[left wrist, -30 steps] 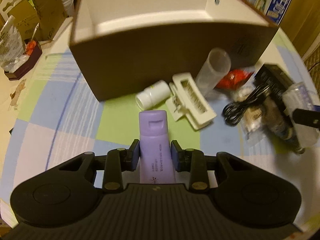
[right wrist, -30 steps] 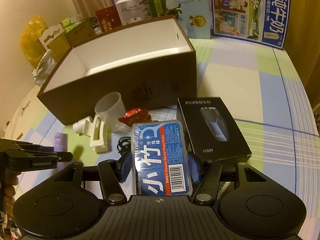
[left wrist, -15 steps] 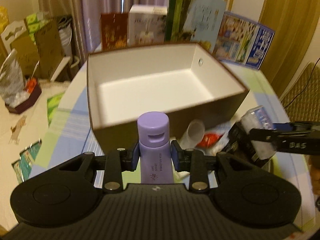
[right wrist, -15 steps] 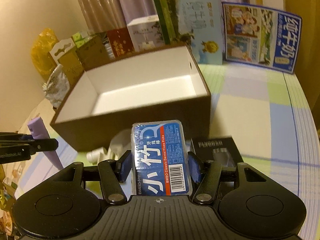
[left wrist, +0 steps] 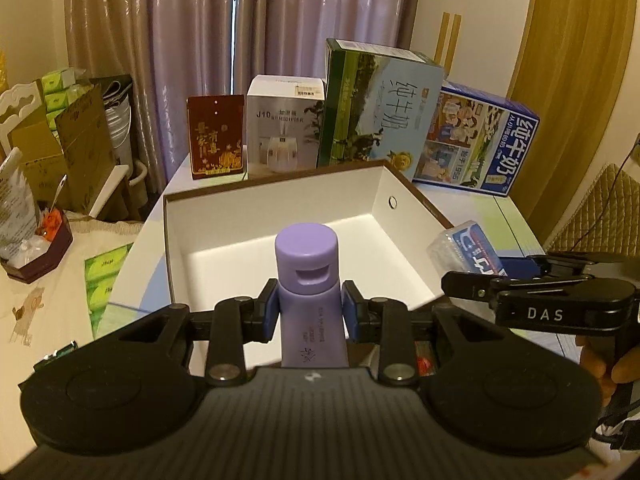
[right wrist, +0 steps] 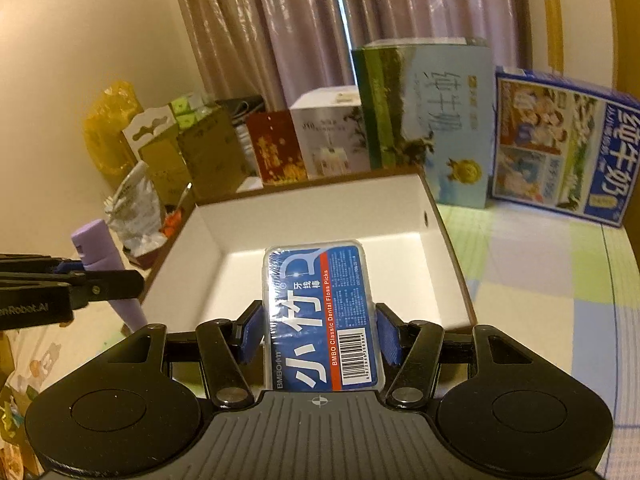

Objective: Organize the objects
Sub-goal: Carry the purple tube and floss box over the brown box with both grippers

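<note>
Purple tube point(left wrist: 309, 300) sits clamped in left tool point(left wrist: 308, 314); floss-pick box point(right wrist: 320, 320) clamped in right tool point(right wrist: 319, 334).

On the floss pick pack point(right wrist: 322, 320) at the lower centre of your right wrist view you can read "BMBO Classic Dental Floss Picks" up its red stripe, "BMBO" at its lower left corner, large white Chinese characters, and a barcode whose digits are too small to read. At the left edge of that view, the other gripper's body point(right wrist: 28, 308) shows "nRobot.AI", cut off by the frame. In your left wrist view, the black gripper body point(left wrist: 560, 312) at the right reads "DAS". The white box point(left wrist: 284, 124) at upper centre reads "J10". The blue carton point(left wrist: 476, 148) at upper right shows "1956" among Chinese characters.
</note>
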Available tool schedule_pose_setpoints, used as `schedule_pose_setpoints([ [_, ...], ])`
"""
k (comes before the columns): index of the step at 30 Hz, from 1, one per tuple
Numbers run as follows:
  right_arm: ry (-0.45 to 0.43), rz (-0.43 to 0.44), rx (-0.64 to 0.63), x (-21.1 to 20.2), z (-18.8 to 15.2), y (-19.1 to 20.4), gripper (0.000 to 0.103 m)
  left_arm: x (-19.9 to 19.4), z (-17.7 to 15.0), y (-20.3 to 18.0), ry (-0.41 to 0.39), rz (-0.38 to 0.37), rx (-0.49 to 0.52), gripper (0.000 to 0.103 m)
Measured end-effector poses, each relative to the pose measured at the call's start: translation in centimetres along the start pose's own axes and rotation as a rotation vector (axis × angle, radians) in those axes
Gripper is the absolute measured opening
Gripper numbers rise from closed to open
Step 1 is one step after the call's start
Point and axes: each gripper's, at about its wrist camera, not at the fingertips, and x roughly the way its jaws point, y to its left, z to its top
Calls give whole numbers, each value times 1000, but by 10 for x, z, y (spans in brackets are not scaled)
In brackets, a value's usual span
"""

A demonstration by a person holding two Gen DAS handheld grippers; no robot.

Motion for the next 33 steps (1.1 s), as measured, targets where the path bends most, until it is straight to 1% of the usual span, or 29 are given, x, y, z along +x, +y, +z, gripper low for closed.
schedule_pose_setpoints([
  [6, -17, 0, -13, 20, 17, 2, 55, 23, 16, 9, 2, 7, -8, 27],
  [11, -15, -6, -9, 43, 26, 1, 55, 52, 25, 16, 39, 9, -7, 27],
  [15, 7, -17, -3, 64, 27, -2, 55, 81, 22, 22, 98, 5, -15, 27],
  [23, 73, -44, 1, 107, 24, -12, 55, 138, 11, 31, 234, -8, -70, 27],
  [29, 144, -76, 2, 128, 15, -19, 55, 178, -1, 32, 347, -10, -78, 27],
  [33, 181, -88, 6, 136, 11, -23, 55, 195, -7, 31, 385, -15, -76, 28],
])
